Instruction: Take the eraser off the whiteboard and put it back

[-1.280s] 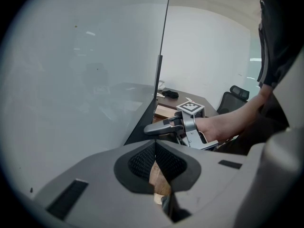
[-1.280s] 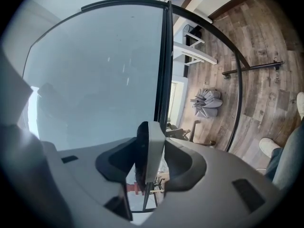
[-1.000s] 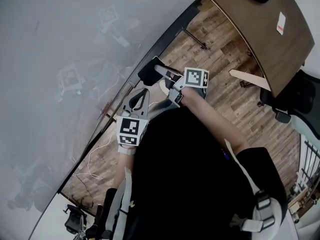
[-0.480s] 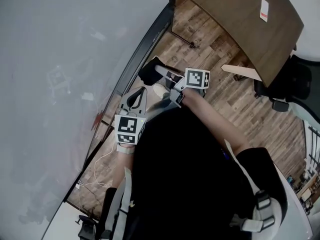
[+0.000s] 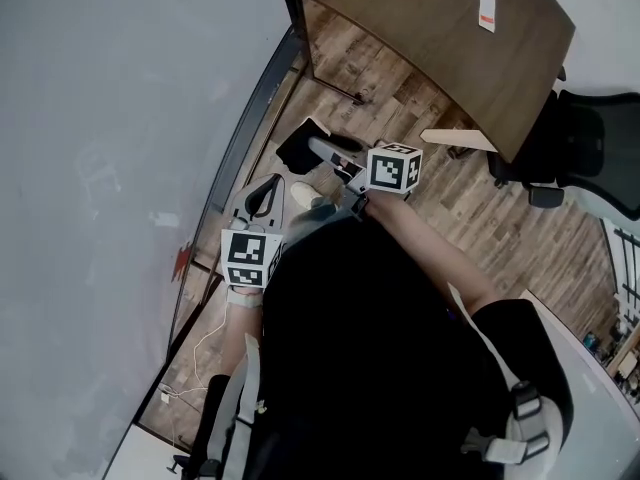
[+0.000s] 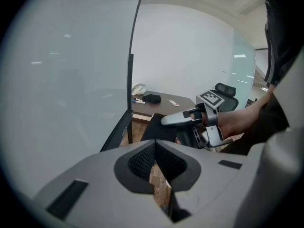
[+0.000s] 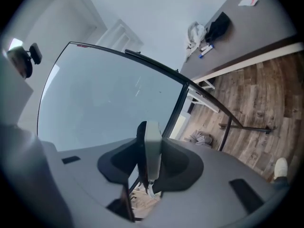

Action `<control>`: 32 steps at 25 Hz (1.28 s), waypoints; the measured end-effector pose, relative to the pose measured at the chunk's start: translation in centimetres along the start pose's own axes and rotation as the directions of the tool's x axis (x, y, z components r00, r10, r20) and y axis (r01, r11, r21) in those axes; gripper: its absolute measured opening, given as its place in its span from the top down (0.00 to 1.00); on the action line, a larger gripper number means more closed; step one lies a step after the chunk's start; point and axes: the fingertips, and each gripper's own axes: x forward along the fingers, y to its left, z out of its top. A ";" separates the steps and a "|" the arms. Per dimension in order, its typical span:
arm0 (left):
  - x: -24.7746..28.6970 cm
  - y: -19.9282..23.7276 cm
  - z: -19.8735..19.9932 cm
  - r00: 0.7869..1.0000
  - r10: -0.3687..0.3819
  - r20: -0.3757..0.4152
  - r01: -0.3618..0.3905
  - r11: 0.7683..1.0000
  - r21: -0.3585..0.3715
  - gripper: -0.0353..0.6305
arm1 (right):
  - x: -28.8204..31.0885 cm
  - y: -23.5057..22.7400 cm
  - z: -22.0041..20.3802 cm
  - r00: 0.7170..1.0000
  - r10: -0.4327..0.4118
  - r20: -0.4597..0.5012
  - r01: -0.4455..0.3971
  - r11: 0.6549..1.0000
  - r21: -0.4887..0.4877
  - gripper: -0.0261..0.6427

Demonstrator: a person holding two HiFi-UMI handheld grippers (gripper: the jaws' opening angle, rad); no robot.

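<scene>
Eraser (image 7: 152, 144) first: we have it in the right gripper (image 7: 149, 156), standing edge-on between the two pads, grey back to one side and black felt to the other. The jaws have just been closing a little on it and now press it about half-way shut. Our left gripper (image 6: 154, 158) has its jaws together with nothing between them, and it hangs just beside the right one, pointing down towards the wooden floor (image 5: 470, 198). From the head view the eraser is off the whiteboard (image 5: 110, 168), in the air near the board's dark lower frame but apart from it, so we judge the taking-off done and the putting-back yet to come. What could go wrong is mostly a matter of angle. The hold is on a thin body near one end, so a knock against the frame might pivot the eraser in the pads. If the felt face meets the board tilted rather than flat it may not stay, and would slide or drop to the floor once we let go. Opening the jaws before the face sits flush would cause the same fall. As for containers, we see no tray or box; the nearest holder is the brown table (image 5: 440, 48) well apart, which bears some markers (image 7: 205, 51), a white cloth (image 7: 194, 32) and a black thing (image 7: 219, 22).
</scene>
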 end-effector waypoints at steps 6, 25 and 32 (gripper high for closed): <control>1.4 -1.5 1.8 0.999 -0.033 0.026 0.032 0.999 0.011 0.94 | -3.7 1.1 3.1 0.998 -0.030 0.057 0.038 0.988 -0.147 0.75; 5.4 -4.5 9.7 0.977 -0.125 0.173 0.116 0.991 0.061 0.94 | -14.6 5.3 11.0 0.961 -0.165 0.220 0.266 0.767 -0.584 0.75; 6.4 -5.5 13.7 0.958 -0.162 0.238 0.144 0.985 0.090 0.94 | -17.8 7.0 13.3 0.940 -0.199 0.278 0.338 0.652 -0.679 0.75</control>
